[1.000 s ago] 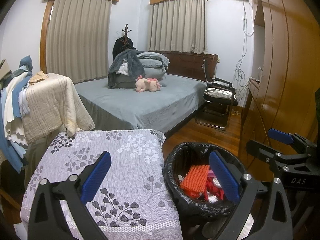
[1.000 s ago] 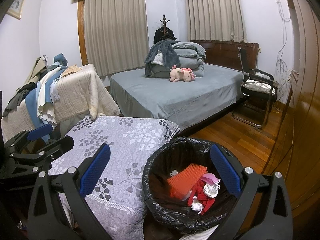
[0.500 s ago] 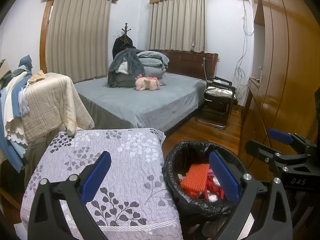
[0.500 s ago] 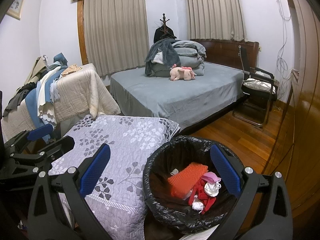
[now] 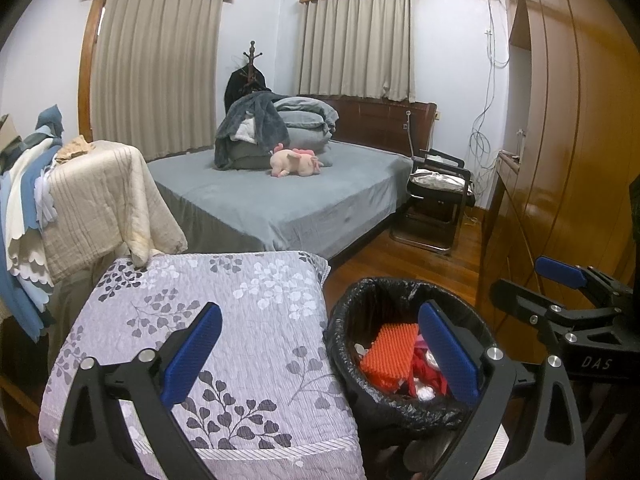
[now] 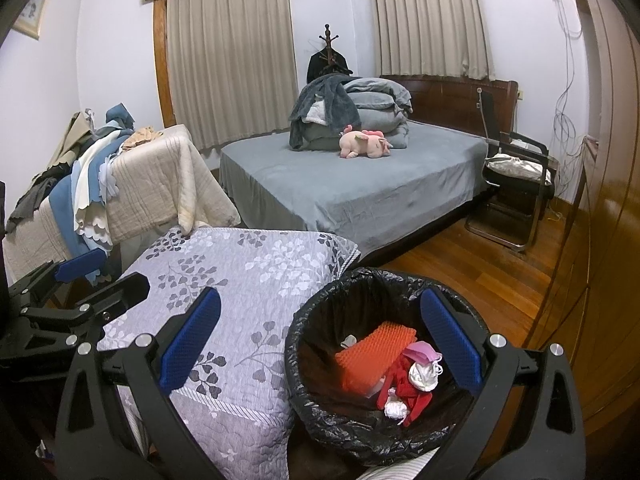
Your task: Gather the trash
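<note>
Both tongs stand wide with nothing between their blue pads: the left gripper (image 5: 320, 354) spreads from the flowered cover to the bin, and the right gripper (image 6: 320, 344) does the same in its own view. Each shows in the other's camera, the right one at 3 o'clock of the left view and the left one at 9 o'clock of the right view. Trash lies inside the bin (image 6: 320, 312), a round can lined with a black bag that sits on the floor touching the corner of the flowered cover. Within it an orange ribbed pad (image 6: 372, 354) leans toward 10 o'clock, with a red rag (image 6: 404, 388), white crumpled bits (image 6: 424, 376) and a pink scrap (image 6: 422, 350) beside it toward 4 o'clock. At 9 o'clock of the bin spreads the flowered cover (image 6: 248, 280), lilac with grey and white leaves, draped over a low piece of furniture. Beyond it, toward 10 o'clock, a cream quilt (image 6: 160, 184) hangs over a rack with blue and white cloths piled on it. At 12 o'clock stands the bed (image 6: 360, 192) in grey, bearing folded blankets (image 6: 352, 112) and a pink plush toy (image 6: 364, 144). A black chair (image 6: 516, 188) sits at 2 o'clock by the bed, on the wooden floor (image 6: 480, 280), with a brown wardrobe (image 6: 608, 200) along the 3 o'clock edge.
</note>
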A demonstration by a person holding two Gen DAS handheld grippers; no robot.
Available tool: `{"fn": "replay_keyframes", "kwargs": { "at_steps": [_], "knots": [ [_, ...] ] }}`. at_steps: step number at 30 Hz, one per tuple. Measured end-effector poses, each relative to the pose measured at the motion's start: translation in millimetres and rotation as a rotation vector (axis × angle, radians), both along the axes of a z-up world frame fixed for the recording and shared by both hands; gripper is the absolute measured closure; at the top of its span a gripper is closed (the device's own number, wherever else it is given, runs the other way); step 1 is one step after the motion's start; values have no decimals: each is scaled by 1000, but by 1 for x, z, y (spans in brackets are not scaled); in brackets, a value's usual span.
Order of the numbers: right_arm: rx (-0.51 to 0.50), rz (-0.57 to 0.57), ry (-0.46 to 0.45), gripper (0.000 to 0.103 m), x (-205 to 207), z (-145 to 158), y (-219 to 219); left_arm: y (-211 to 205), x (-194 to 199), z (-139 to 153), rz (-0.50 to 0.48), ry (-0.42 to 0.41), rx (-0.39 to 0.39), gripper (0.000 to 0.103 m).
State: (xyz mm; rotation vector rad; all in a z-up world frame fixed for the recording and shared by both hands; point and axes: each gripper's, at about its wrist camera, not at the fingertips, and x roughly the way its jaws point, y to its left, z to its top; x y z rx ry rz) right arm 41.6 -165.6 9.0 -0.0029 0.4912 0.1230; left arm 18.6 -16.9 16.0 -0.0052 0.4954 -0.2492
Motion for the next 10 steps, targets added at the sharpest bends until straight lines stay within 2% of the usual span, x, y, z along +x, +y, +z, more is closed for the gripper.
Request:
{"fn": "replay_keyframes", "kwargs": {
  "at_steps": [10],
  "knots": [
    [-1, 1, 2, 6, 1, 1, 0, 0, 1, -2, 0, 2, 1, 6]
  ]
}}
